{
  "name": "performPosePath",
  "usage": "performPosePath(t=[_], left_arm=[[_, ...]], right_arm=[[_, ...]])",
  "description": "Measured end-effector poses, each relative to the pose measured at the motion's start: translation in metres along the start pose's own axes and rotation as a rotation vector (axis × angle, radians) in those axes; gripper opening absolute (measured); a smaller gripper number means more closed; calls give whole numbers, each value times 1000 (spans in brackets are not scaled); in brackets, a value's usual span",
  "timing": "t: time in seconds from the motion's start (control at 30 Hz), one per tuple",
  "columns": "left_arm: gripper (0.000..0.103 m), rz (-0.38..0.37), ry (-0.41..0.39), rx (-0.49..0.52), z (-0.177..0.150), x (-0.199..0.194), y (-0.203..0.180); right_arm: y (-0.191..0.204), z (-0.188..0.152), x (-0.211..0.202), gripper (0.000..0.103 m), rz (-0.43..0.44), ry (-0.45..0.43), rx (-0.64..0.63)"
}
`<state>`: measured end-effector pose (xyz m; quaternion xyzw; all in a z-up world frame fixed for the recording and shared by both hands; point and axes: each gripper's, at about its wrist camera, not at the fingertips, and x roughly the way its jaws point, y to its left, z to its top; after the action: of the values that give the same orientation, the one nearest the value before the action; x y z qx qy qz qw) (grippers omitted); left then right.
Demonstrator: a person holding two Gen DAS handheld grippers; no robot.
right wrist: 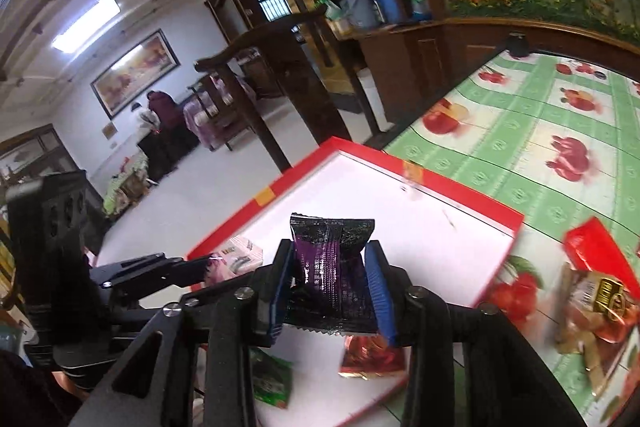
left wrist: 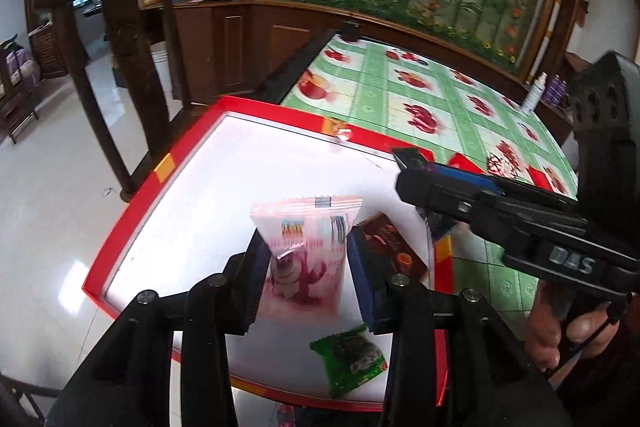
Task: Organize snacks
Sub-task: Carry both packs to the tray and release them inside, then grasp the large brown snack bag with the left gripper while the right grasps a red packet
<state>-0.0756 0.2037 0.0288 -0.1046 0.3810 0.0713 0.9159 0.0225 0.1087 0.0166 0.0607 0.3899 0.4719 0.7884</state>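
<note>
Gripping a pink packet [left wrist: 306, 251] upright between its blue pads [left wrist: 256, 281], the left claw [left wrist: 308, 283] hangs over the tray [left wrist: 132, 203], a shallow white-floored box lid with a red rim. The packet's crimped top edge stands clear above the pads. Inside the tray, a green packet [left wrist: 350, 359] lies just below the claw near the tray's near rim, and a brown packet [left wrist: 394, 249] lies just right of the claw's right pad. The tray floor beyond the claw, toward its far rim, is bare white. The right claw [left wrist: 416, 167] enters from the right, over the tray's right rim; from this view its grip cannot be told.

The right wrist view settles it: the right claw [right wrist: 332, 287] is clenched on a dark purple packet [right wrist: 330, 275], held upright over the tray [right wrist: 460, 203]. Under it lies a red foil packet [right wrist: 372, 357], not seen from the left; the green packet [right wrist: 270, 381] lies lower left of it. The left claw [right wrist: 212, 265] with the pink packet [right wrist: 234, 257] shows at the tray's left rim. Right of the tray, on the fruit-print cloth [right wrist: 520, 131], rest a red box [right wrist: 592, 247] and a clear bag of snacks [right wrist: 596, 311]. The tray's far left corner overhangs the table edge; a dark chair [left wrist: 120, 27] stands beyond it.
</note>
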Motion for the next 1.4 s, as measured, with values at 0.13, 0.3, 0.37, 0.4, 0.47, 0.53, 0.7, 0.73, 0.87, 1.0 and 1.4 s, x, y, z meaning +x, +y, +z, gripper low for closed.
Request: performPosePath(t=[0.13, 0.3, 0.37, 0.4, 0.47, 0.53, 0.7, 0.73, 0.87, 1.0, 1.4], left_arm=[[54, 3, -16, 1, 1, -2, -4], [54, -57, -15, 74, 2, -1, -30], [55, -82, -11, 109, 2, -1, -44], [57, -96, -4, 121, 1, 1, -51], [62, -122, 15, 144, -1, 4, -67], [62, -148, 38, 180, -3, 8, -84], [62, -191, 73, 251, -10, 12, -117], [62, -193, 81, 261, -12, 12, -122], [62, -197, 127, 274, -19, 18, -132], [62, -201, 154, 296, -24, 19, -144], [71, -158, 107, 406, 8, 41, -181]], right_arm=[[-5, -3, -11, 46, -3, -38, 3], [-33, -16, -42, 47, -72, -76, 48], [-48, -25, -62, 47, -116, -91, 72], [-59, -32, -76, 48, -150, -104, 86], [-75, -43, -97, 52, -216, -123, 108], [-93, -59, -125, 56, -303, -148, 132], [-130, -98, -182, 59, -499, -157, 188], [-136, -106, -191, 59, -532, -153, 202], [-157, -134, -217, 60, -619, -148, 252], [-171, -151, -230, 63, -643, -144, 295], [-178, -163, -238, 65, -649, -134, 327]])
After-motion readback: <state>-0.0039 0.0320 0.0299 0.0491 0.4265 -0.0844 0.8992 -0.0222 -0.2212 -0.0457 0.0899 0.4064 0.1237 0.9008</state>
